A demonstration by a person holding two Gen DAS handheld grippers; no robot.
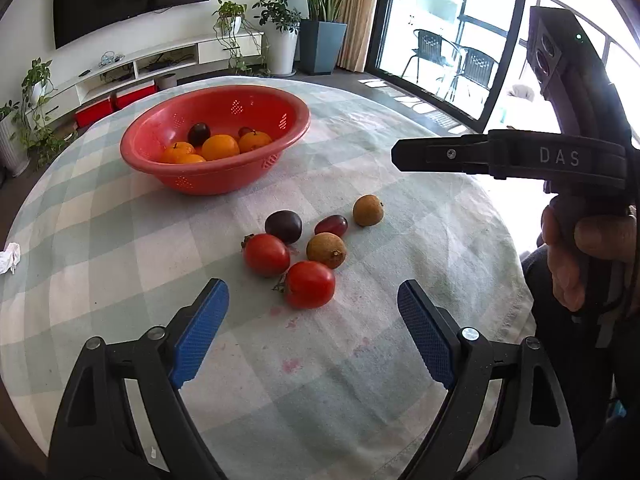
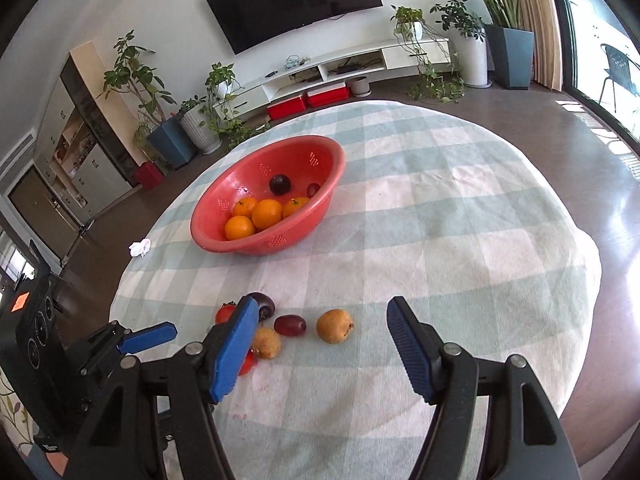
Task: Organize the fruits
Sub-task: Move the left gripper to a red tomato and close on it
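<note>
The red basket (image 1: 208,178) held four oranges and two dark fruits. Six loose fruits lay on the tablecloth (image 1: 400,208): two tomatoes (image 1: 309,283), two brown fruits, two dark ones. Left gripper (image 1: 313,334) and right gripper (image 2: 320,348) stood spread and empty just before them.

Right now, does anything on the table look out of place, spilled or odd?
Yes. Pinkish stains mark the checked tablecloth near the loose fruits, like spilled juice. A crumpled white tissue lies alone at the table's edge.
</note>
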